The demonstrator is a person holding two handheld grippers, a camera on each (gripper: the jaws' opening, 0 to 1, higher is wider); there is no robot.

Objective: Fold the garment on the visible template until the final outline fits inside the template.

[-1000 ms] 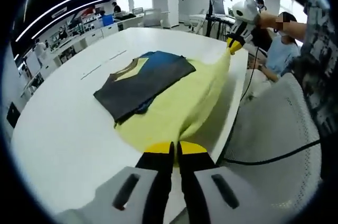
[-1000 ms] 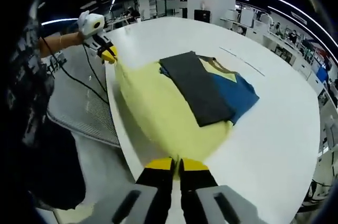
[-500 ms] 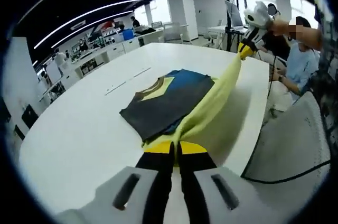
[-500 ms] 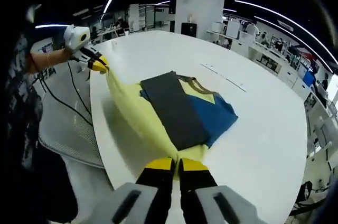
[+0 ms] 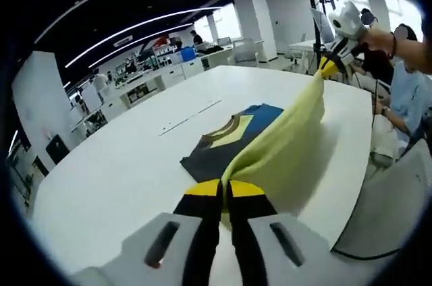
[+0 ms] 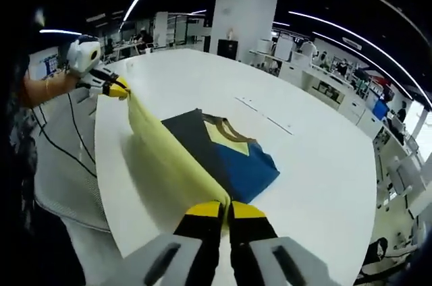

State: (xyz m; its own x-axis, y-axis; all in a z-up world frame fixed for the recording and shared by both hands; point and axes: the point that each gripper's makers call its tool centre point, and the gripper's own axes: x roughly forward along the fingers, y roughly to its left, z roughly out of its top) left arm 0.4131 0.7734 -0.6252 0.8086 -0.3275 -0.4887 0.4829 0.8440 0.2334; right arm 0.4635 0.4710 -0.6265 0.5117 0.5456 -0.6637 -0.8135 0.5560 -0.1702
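A garment with a yellow lower part, a dark grey sleeve and a blue sleeve lies partly folded on the white table. In the left gripper view my left gripper (image 5: 224, 188) is shut on one corner of the yellow hem (image 5: 283, 141), lifted off the table. The right gripper (image 5: 329, 65) holds the other corner at the upper right. The dark grey and blue part (image 5: 226, 139) lies flat behind the raised cloth. In the right gripper view my right gripper (image 6: 225, 208) is shut on the yellow hem (image 6: 165, 148), and the left gripper (image 6: 113, 87) grips the far corner. The blue sleeve (image 6: 246, 168) rests on the table (image 6: 324, 164).
Thin line marks (image 5: 185, 119) sit on the table beyond the garment. A person (image 5: 405, 90) sits past the table's right edge. A mesh chair (image 6: 64, 178) and a cable (image 6: 57, 144) are beside the near table edge. Desks and pillars stand far behind.
Both grippers have risen and carried the stretched yellow hem up and over toward the grey and blue part. The yellow cloth now stands off the table.
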